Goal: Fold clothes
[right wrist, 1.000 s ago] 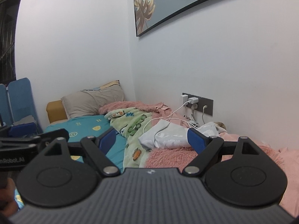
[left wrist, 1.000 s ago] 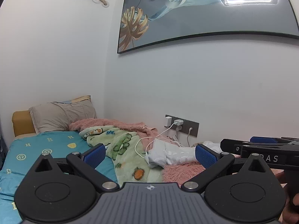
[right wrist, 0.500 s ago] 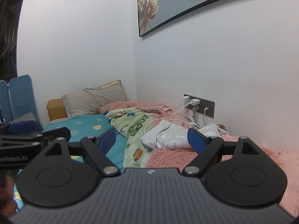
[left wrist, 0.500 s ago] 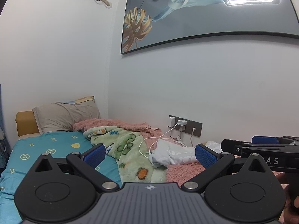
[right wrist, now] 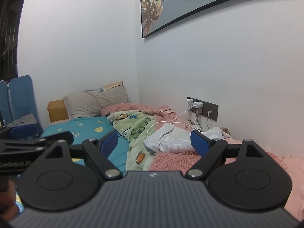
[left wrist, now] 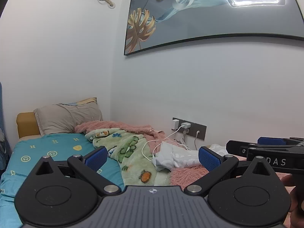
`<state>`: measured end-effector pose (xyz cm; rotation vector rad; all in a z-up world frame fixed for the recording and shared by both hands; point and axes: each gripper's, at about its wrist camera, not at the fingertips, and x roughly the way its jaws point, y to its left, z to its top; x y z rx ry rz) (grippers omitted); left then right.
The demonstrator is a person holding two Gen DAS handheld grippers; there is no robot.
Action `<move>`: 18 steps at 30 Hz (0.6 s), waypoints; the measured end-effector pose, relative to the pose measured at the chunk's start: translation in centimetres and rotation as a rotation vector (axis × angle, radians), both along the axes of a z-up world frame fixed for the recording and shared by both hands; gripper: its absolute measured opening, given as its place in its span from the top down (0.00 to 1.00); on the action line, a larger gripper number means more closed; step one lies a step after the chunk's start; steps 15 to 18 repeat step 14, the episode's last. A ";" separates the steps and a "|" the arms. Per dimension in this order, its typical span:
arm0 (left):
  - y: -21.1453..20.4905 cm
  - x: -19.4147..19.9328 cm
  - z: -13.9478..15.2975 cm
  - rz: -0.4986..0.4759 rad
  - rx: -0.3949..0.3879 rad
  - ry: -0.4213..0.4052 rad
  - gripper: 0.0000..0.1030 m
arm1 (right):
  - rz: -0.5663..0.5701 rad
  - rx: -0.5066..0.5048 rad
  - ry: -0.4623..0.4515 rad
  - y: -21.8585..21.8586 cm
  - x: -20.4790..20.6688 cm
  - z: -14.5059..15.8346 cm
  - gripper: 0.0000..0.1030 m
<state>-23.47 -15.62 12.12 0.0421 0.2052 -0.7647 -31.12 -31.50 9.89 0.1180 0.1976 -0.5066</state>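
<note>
A crumpled white garment (left wrist: 174,156) (right wrist: 169,139) lies on a fuzzy pink blanket (left wrist: 188,174) (right wrist: 171,161) against the wall. My left gripper (left wrist: 152,158) is open and held well short of it, nothing between its blue pads. My right gripper (right wrist: 154,142) is open too, empty, also some way back from the garment. Each gripper shows in the other's view: the right one (left wrist: 266,148) at the left view's right edge, the left one (right wrist: 28,144) at the right view's left edge.
A green cartoon blanket (left wrist: 131,152) (right wrist: 136,131) lies left of the garment on a teal sheet (left wrist: 47,152). White charger cables (left wrist: 152,146) run from a wall socket panel (left wrist: 190,129) over the bedding. A grey pillow (left wrist: 66,117) sits at the bed's head. Blue chair (right wrist: 20,98) stands left.
Both views have drifted slightly right and upward, so the bed sits a little lower and more to the right. Both grippers stay open.
</note>
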 end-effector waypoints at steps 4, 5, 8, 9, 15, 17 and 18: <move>0.1 -0.1 0.0 0.002 -0.001 -0.001 0.00 | -0.003 -0.003 0.002 0.1 0.0 0.0 0.17; 0.1 -0.1 0.0 0.003 -0.001 -0.001 0.00 | -0.004 -0.002 0.003 0.1 0.0 0.0 0.17; 0.2 -0.1 0.1 0.006 -0.003 -0.003 0.00 | -0.003 -0.001 0.007 0.2 0.1 0.0 0.17; 0.2 -0.1 0.1 0.007 -0.003 -0.004 0.00 | -0.003 0.000 0.008 0.2 0.1 0.0 0.17; 0.1 -0.2 0.1 0.006 -0.002 -0.006 0.00 | -0.004 0.007 0.012 0.0 0.2 -0.1 0.17; 0.1 -0.2 0.1 0.006 -0.002 -0.006 0.00 | -0.004 0.007 0.012 0.0 0.2 -0.1 0.17; 0.1 -0.2 0.1 0.006 -0.002 -0.006 0.00 | -0.004 0.007 0.012 0.0 0.2 -0.1 0.17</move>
